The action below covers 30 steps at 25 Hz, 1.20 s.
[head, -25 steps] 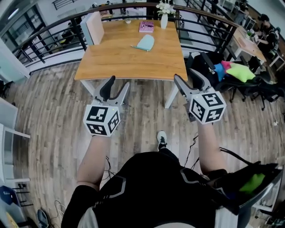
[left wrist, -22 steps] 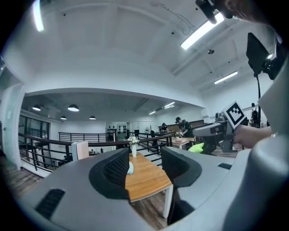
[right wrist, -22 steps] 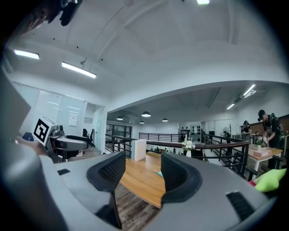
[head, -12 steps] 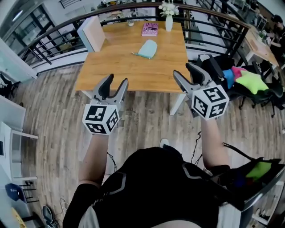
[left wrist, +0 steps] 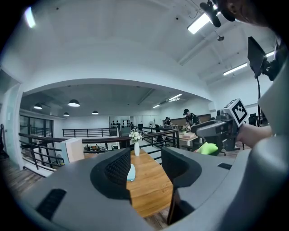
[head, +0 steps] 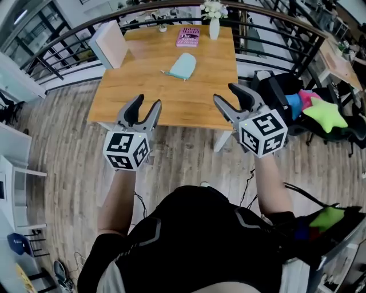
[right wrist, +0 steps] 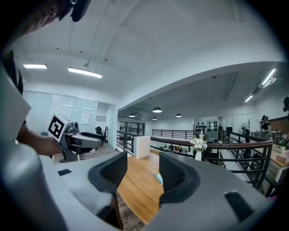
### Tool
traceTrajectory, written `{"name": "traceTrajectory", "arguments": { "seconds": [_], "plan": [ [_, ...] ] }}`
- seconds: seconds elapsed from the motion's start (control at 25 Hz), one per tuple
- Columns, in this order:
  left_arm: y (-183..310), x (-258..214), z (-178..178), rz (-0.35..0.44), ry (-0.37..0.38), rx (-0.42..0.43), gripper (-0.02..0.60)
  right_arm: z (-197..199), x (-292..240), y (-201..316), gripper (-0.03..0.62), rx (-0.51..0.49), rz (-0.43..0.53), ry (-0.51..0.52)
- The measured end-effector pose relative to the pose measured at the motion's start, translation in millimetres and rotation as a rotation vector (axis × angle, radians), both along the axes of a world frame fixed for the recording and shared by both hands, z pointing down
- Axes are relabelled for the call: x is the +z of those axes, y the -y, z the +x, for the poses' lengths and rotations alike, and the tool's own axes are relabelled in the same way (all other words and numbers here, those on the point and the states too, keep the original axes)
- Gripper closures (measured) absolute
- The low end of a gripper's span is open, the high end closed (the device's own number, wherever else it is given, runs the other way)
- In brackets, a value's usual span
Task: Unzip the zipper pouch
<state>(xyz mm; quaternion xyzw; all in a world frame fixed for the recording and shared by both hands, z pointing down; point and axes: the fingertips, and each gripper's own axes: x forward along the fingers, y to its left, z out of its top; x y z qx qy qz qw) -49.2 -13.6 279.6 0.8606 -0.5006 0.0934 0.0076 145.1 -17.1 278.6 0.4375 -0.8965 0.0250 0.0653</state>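
Note:
A light teal zipper pouch (head: pixel 183 66) lies flat on the wooden table (head: pixel 131 91), past its middle. Both grippers hang in the air before the table's near edge, well short of the pouch. My left gripper (head: pixel 143 106) is open with nothing between its jaws; its own view shows the pouch (left wrist: pixel 131 172) far off beyond the left jaw. My right gripper (head: pixel 229 94) is open too, its jaws closing slightly on nothing. In the right gripper view the pouch (right wrist: pixel 158 177) shows small between the jaws, far ahead.
A pink book (head: pixel 189 35) and a white vase of flowers (head: pixel 214 17) stand at the table's far edge, a white board (head: pixel 108 43) at its far left corner. A black railing (head: pixel 68 40) runs behind. Bags and bright soft things (head: pixel 320 111) lie at the right.
The person has stepped closer to the table. Both grippers have moved forward and now reach its near edge in the head view. Both remain empty.

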Motion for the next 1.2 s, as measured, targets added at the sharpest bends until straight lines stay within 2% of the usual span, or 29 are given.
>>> {"name": "traceTrajectory", "arguments": {
  "seconds": [0.24, 0.52, 0.84, 0.96, 1.2],
  "plan": [
    [34, 1, 5, 0.012, -0.023, -0.054, 0.353, 10, 6, 37, 0.376, -0.035, -0.001, 0.013],
    [86, 13, -6, 0.013, -0.018, -0.009, 0.353, -1, 29, 83, 0.373, -0.021, -0.033, 0.004],
    [169, 35, -40, -0.026, -0.052, 0.105, 0.353, -32, 33, 149, 0.369, 0.076, -0.037, -0.030],
    [204, 39, -56, -0.041, -0.080, 0.121, 0.353, -50, 34, 174, 0.373, 0.098, -0.021, -0.061],
    [250, 51, -71, -0.064, -0.083, 0.207, 0.353, -75, 54, 208, 0.375, 0.137, -0.075, -0.096]
  ]
}}
